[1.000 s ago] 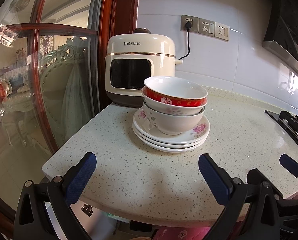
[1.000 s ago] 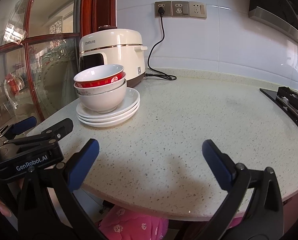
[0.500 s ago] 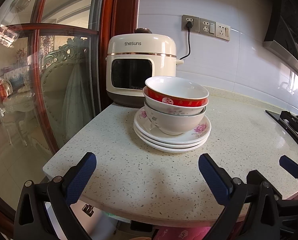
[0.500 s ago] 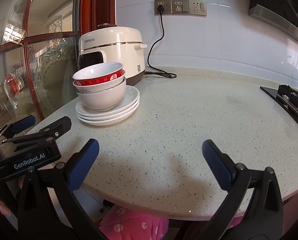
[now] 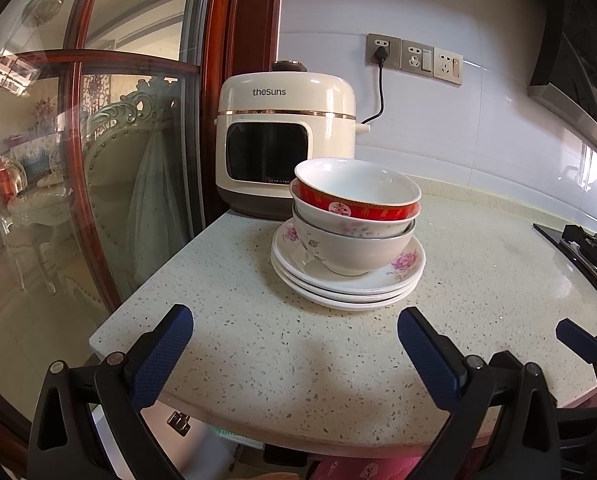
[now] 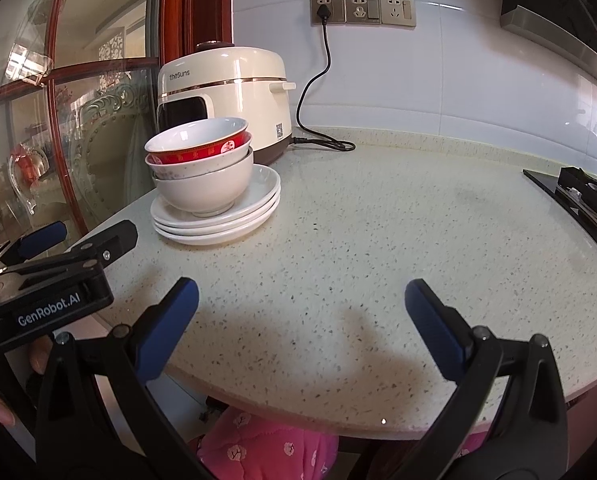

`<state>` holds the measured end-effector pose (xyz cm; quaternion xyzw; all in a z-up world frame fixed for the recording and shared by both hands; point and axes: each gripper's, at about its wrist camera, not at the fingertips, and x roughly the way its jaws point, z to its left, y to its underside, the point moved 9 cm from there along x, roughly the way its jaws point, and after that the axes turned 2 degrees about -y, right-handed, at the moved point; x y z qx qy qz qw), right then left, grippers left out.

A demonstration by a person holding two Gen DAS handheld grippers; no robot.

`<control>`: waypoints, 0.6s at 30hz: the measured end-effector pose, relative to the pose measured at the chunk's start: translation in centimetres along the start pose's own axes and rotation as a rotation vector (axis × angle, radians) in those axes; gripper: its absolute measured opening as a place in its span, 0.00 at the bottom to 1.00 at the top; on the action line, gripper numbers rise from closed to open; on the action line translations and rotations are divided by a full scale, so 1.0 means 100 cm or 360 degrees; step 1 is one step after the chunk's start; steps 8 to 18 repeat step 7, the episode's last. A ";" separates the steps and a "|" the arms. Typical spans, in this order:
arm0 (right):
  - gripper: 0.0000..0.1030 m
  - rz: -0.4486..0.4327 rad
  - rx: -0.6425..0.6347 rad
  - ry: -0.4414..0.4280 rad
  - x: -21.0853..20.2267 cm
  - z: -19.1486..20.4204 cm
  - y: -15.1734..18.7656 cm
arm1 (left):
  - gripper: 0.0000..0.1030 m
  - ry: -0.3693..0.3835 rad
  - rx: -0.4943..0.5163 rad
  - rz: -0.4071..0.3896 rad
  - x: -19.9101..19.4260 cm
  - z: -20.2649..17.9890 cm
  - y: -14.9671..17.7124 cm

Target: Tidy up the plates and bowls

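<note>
Bare countertop [image 6: 378, 248] right of bowl stack [image 6: 202, 168]; rice cooker [image 5: 286, 140] behind.

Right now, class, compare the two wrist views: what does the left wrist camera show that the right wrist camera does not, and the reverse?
Only the left wrist view shows the pink flowers painted on the top plate and the lowest bowl.

Only the right wrist view shows the black cord lying on the countertop, the cooker's QR sticker, and the "GenRobot.AI" label on the left gripper.

Both show the stacked bowls on plates, the cream cooker, the wall sockets, the stove, and an open right gripper.
</note>
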<state>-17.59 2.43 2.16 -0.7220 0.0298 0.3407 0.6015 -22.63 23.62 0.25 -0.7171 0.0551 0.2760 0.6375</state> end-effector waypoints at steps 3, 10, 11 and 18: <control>1.00 0.0000 0.0000 -0.0001 0.000 0.000 0.000 | 1.00 0.0011 -0.0006 0.0004 0.000 -0.001 0.000; 1.00 0.0000 0.0000 -0.0001 0.000 0.000 0.001 | 1.00 -0.0034 -0.0004 -0.0024 -0.002 -0.001 0.000; 1.00 0.0000 0.0000 -0.0001 0.000 0.000 0.001 | 1.00 -0.0034 -0.0004 -0.0024 -0.002 -0.001 0.000; 1.00 0.0000 0.0000 -0.0001 0.000 0.000 0.001 | 1.00 -0.0034 -0.0004 -0.0024 -0.002 -0.001 0.000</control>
